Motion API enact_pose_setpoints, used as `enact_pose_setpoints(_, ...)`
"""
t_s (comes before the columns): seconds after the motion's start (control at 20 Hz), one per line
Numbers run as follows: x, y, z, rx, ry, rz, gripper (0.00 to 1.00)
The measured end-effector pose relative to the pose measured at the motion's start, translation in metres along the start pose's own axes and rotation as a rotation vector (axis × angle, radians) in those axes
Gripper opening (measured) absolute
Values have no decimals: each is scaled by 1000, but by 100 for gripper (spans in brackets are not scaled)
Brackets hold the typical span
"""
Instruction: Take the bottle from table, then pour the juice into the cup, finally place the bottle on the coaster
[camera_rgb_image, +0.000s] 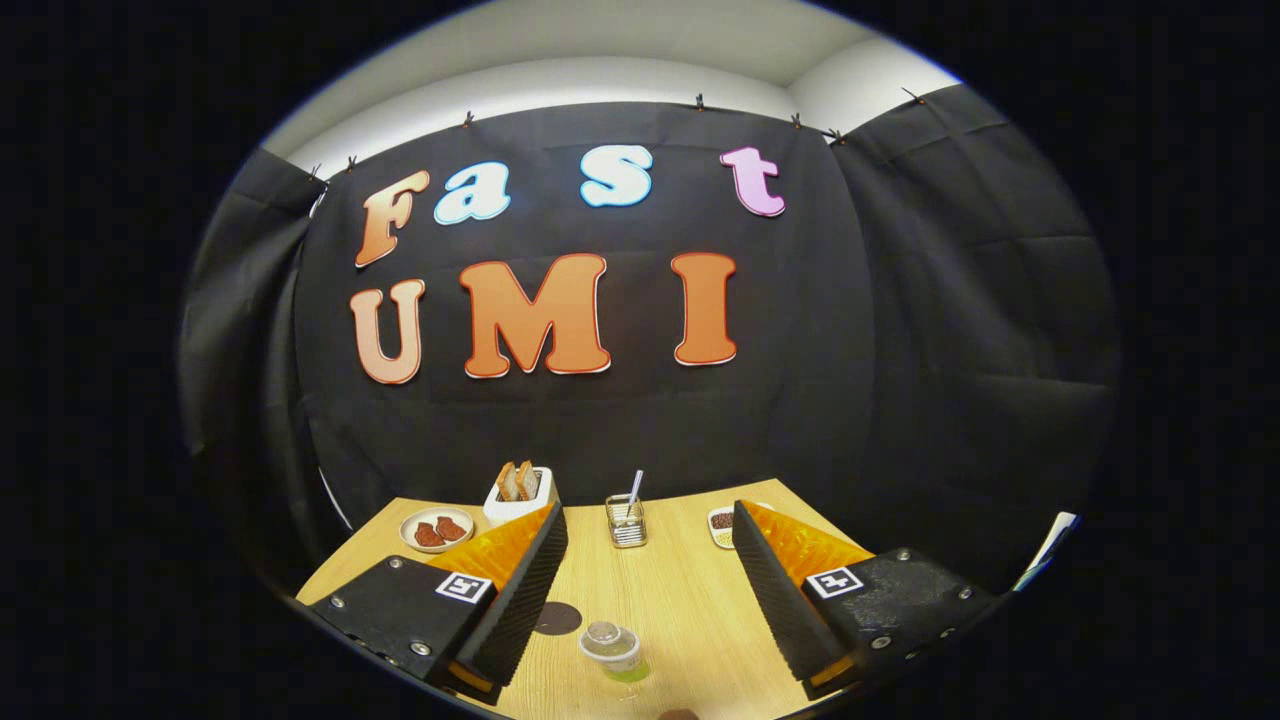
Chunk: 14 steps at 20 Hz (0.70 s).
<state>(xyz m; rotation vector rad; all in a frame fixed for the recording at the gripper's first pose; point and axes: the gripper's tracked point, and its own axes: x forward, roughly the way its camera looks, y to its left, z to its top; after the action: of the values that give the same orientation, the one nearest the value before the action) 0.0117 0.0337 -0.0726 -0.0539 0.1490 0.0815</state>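
Your gripper (650, 590) hangs above the counter (690, 600) with fingers spread wide and empty, likely set for a grasp not yet begun. The cup (611, 648), green juice at its base, sits between and below the fingers; the dark coaster (557, 618) lies just beside the cup. I can't make out the bottle.

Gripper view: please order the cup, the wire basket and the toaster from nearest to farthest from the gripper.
The gripper is open.
1. Cup, between the fingers, low on the table.
2. Wire basket, beyond the fingertips, centre.
3. Toaster, farther back, behind the left finger.
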Motion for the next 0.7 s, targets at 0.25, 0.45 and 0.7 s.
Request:
enact_pose_setpoints(0.25, 8, 22, -53, -33, 96, 56, 98)
enact_pose_setpoints(0.45, 14, 33, -94, -51, 175, 86, 99)
enact_pose_setpoints(0.7, 18, 30, -146, -99, 262, 82, 99)
